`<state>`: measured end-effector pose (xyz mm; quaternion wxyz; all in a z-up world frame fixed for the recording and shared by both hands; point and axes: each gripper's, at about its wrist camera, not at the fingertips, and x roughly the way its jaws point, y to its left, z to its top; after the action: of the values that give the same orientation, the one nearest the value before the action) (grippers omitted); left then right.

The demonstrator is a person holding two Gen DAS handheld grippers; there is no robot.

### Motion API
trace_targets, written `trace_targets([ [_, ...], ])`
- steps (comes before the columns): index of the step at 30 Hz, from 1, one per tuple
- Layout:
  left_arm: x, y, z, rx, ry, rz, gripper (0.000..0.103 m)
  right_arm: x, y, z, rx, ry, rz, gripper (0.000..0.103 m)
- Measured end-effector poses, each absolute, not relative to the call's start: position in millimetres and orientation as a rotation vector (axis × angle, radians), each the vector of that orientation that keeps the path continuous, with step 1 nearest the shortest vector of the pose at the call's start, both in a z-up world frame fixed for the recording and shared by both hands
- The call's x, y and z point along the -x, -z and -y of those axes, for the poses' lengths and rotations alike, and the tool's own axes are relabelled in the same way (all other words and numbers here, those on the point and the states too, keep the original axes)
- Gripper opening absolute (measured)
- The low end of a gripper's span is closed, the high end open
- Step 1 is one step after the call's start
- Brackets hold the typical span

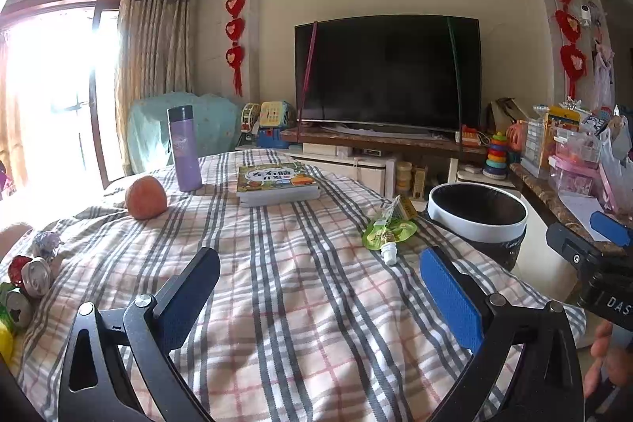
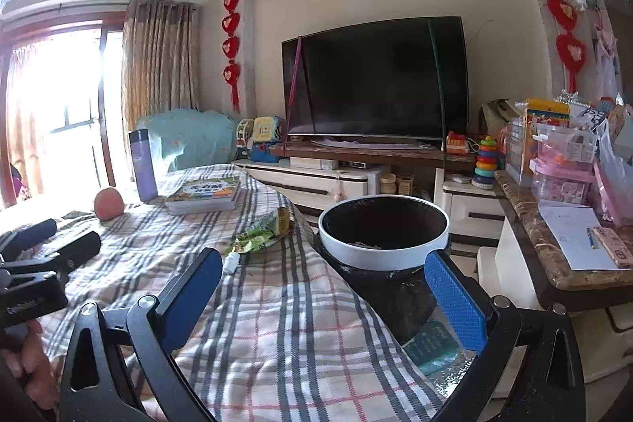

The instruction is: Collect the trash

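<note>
A green crumpled snack pouch (image 1: 389,227) with a white cap lies on the plaid cloth near the table's right edge; it also shows in the right wrist view (image 2: 257,236). A white-rimmed trash bin (image 1: 476,214) with a black liner stands just beyond that edge, also in the right wrist view (image 2: 383,230). Empty cans (image 1: 33,281) and wrappers lie at the far left edge. My left gripper (image 1: 320,263) is open and empty above the cloth. My right gripper (image 2: 324,265) is open and empty, straddling the table's edge in front of the bin.
On the plaid table (image 1: 277,303) stand an apple (image 1: 145,197), a purple flask (image 1: 184,149) and a stack of books (image 1: 277,182). A TV stand with a TV (image 1: 387,74) is behind. A cluttered marble counter (image 2: 554,236) runs along the right.
</note>
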<state>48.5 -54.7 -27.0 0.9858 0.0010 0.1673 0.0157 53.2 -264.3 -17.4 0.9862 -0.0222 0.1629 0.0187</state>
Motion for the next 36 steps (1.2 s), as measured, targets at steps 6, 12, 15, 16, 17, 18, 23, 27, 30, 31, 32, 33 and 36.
trace_targets([
  [6,-47.5,27.9,56.0,-0.013,-0.034,-0.336,0.102,-56.1,20.9,266.7,0.042,-0.027,-0.332,0.103],
  [12,-47.4,28.4,54.6,-0.006,-0.037,-0.342,0.102,-53.8,19.8,268.3,0.035,-0.023,-0.322,0.103],
  [15,-47.1,28.5,53.5,-0.004,-0.036,-0.342,0.102,-51.9,18.0,268.5,0.039,-0.020,-0.311,0.103],
  [16,-47.3,28.4,53.4,-0.004,-0.035,-0.342,0.102,-52.0,17.7,268.6,0.040,-0.020,-0.309,0.103],
  [17,-47.1,28.5,53.3,-0.004,-0.032,-0.341,0.102,-51.2,17.1,268.6,0.040,-0.019,-0.305,0.103],
  [18,-46.7,28.7,53.1,-0.004,-0.033,-0.340,0.102,-50.8,16.8,268.7,0.039,-0.019,-0.303,0.103],
  [23,-42.7,30.2,51.9,-0.004,-0.034,-0.330,0.102,-50.2,16.0,269.1,0.036,-0.021,-0.299,0.103],
  [27,-41.8,30.9,51.7,-0.003,-0.031,-0.329,0.102,-49.8,15.3,267.0,0.040,-0.024,-0.296,0.103],
  [30,-41.4,31.3,51.3,0.000,-0.027,-0.329,0.102,-48.7,15.1,265.8,0.041,-0.025,-0.295,0.103],
  [31,-41.3,31.2,51.3,0.001,-0.026,-0.330,0.102,-48.5,15.1,265.7,0.040,-0.026,-0.295,0.103],
  [32,-40.7,31.2,51.2,0.002,-0.025,-0.329,0.102,-48.4,14.9,265.4,0.040,-0.026,-0.295,0.103],
  [33,-40.1,30.9,51.2,0.003,-0.023,-0.330,0.102,-48.4,15.0,265.6,0.040,-0.026,-0.295,0.103],
  [36,-39.3,30.5,51.2,0.003,-0.022,-0.328,0.102,-47.2,12.8,263.3,0.042,-0.031,-0.292,0.103],
])
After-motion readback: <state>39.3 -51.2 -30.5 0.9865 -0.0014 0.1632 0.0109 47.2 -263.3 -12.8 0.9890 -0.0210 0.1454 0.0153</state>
